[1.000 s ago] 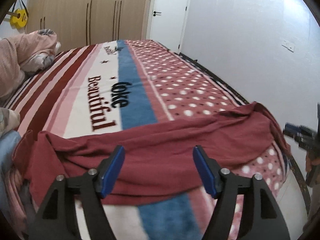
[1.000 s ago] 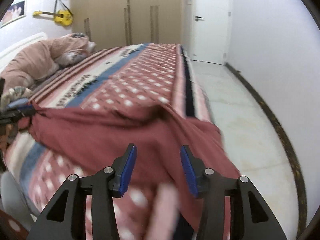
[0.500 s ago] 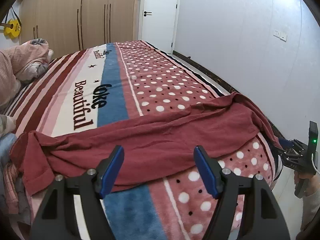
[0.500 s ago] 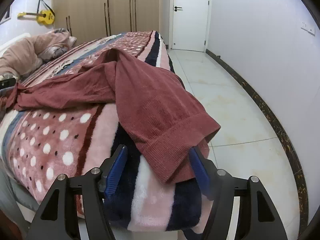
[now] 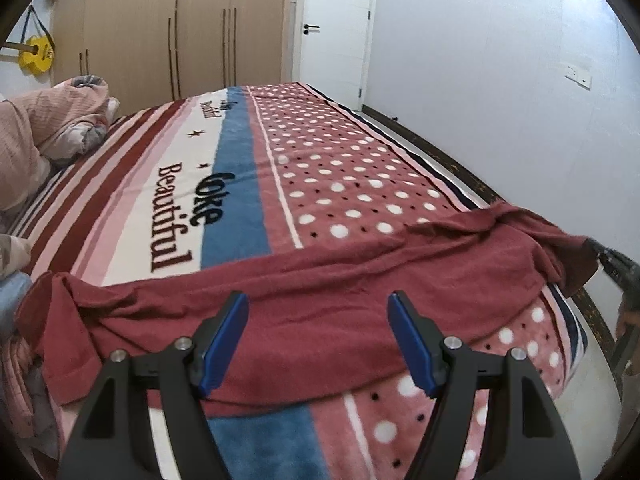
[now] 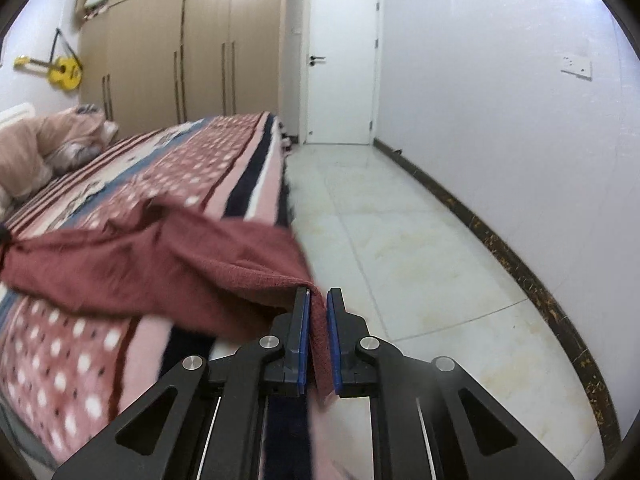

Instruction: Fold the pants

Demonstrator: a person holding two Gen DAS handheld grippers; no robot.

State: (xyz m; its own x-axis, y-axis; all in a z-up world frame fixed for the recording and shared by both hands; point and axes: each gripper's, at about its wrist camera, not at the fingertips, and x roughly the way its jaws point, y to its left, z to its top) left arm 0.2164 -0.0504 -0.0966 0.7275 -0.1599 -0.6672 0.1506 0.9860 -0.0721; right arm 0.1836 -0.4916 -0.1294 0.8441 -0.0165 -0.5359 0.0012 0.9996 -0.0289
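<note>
Half a second ago the right hand-held gripper (image 6: pixel 318 300) was wide apart; now it has snapped tight on the red pants (image 5: pixel 320 300) at the bed's (image 5: pixel 248 176) right edge. The left hand-held gripper (image 5: pixel 318 312) hangs open over the pants, which lie across the bed's near end.

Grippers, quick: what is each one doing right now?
Left gripper: open, holding nothing, above the red pants.
Right gripper: shut on the hem of the red pants.
</note>
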